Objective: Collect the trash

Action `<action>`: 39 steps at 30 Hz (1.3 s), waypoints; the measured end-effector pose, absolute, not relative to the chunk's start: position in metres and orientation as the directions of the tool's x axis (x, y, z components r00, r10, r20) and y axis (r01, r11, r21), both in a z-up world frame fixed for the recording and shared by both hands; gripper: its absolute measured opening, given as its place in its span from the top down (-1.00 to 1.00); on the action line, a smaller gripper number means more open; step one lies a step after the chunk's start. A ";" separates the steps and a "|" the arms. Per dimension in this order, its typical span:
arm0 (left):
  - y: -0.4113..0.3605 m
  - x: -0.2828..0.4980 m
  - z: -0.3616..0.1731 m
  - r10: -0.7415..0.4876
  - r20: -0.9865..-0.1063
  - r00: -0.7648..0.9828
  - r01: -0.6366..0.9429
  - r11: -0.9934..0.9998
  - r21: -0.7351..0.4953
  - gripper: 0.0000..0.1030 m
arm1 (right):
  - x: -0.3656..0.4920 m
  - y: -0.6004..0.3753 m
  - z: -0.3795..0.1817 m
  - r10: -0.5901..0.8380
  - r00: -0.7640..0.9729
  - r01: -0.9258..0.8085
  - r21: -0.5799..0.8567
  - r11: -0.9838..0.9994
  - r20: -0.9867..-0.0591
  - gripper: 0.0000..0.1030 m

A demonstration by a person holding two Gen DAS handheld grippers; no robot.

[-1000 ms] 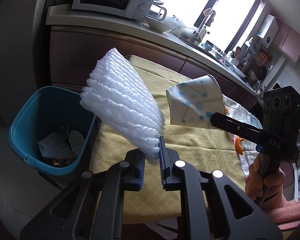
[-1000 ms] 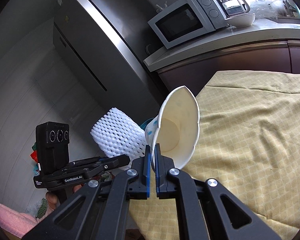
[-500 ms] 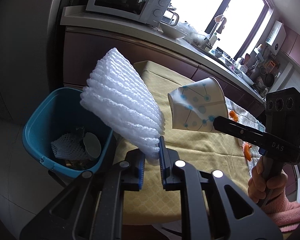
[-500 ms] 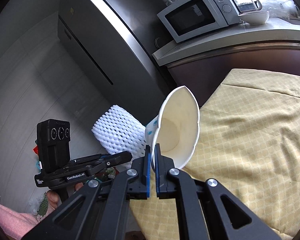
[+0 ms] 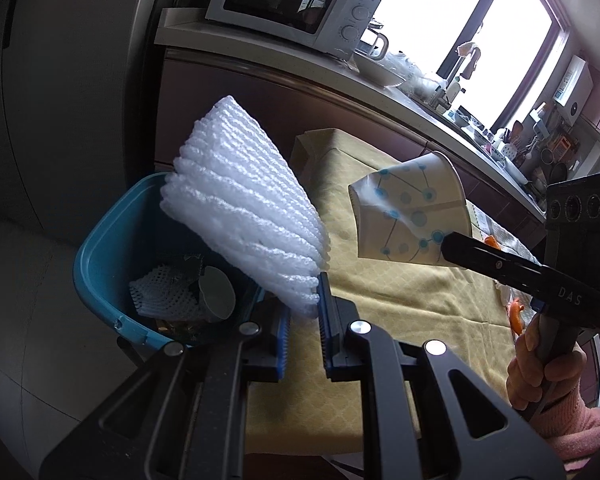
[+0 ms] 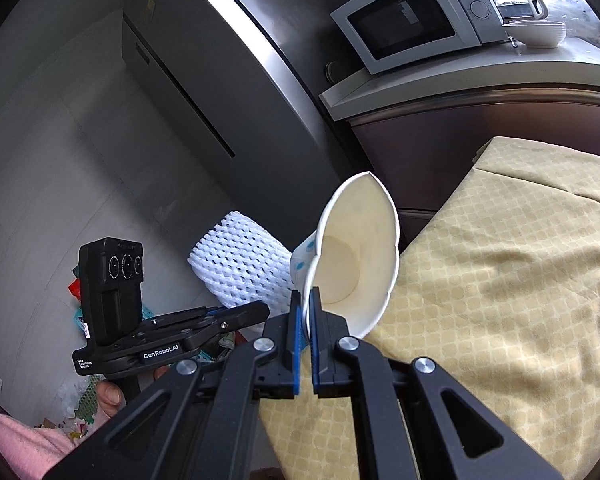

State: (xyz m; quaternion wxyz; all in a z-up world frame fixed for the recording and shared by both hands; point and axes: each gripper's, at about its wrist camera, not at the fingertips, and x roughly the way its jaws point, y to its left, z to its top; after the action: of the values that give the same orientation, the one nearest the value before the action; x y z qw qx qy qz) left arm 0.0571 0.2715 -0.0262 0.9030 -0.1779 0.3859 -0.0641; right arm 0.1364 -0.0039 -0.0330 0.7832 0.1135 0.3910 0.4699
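My left gripper (image 5: 304,312) is shut on a white foam net sleeve (image 5: 244,216) and holds it in the air beside the blue trash bin (image 5: 100,240), over the table's left edge. The bin holds a foam net, a cup and other scraps. My right gripper (image 6: 306,308) is shut on the rim of a crushed paper cup (image 6: 352,256) with blue dots, held above the yellow tablecloth (image 6: 500,280). The cup (image 5: 408,216) and right gripper (image 5: 452,246) show in the left wrist view; the sleeve (image 6: 240,264) and left gripper (image 6: 260,310) show in the right wrist view.
A counter with a microwave (image 5: 292,4) runs behind the table, a steel fridge (image 6: 220,80) stands to the left. An orange scrap (image 5: 516,308) lies on the table at the right. Litter lies on the floor (image 6: 76,404) near the bin.
Both grippers have moved left toward the bin with their loads; the bin now sits closer and more centred in the left wrist view. Grips are unchanged.
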 end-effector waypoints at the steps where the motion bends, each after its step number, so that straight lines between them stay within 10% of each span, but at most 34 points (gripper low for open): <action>1: 0.274 0.058 -0.027 -0.249 -0.675 0.694 -0.026 0.929 -0.369 0.75 | 0.137 -0.001 -0.033 0.824 0.249 -0.649 0.544 0.531 -0.508 0.94; 39: 0.310 0.075 -0.071 -0.215 -0.729 0.650 -0.153 0.902 -0.403 0.74 | 0.156 0.076 -0.051 0.751 0.157 -0.678 0.483 0.554 -0.641 0.94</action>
State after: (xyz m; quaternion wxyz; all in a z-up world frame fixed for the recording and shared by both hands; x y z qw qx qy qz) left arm 0.0755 0.3105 -0.0708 0.8811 -0.2203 0.4181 -0.0176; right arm 0.1563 0.0758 -0.0511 0.7593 0.0409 0.4475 0.4706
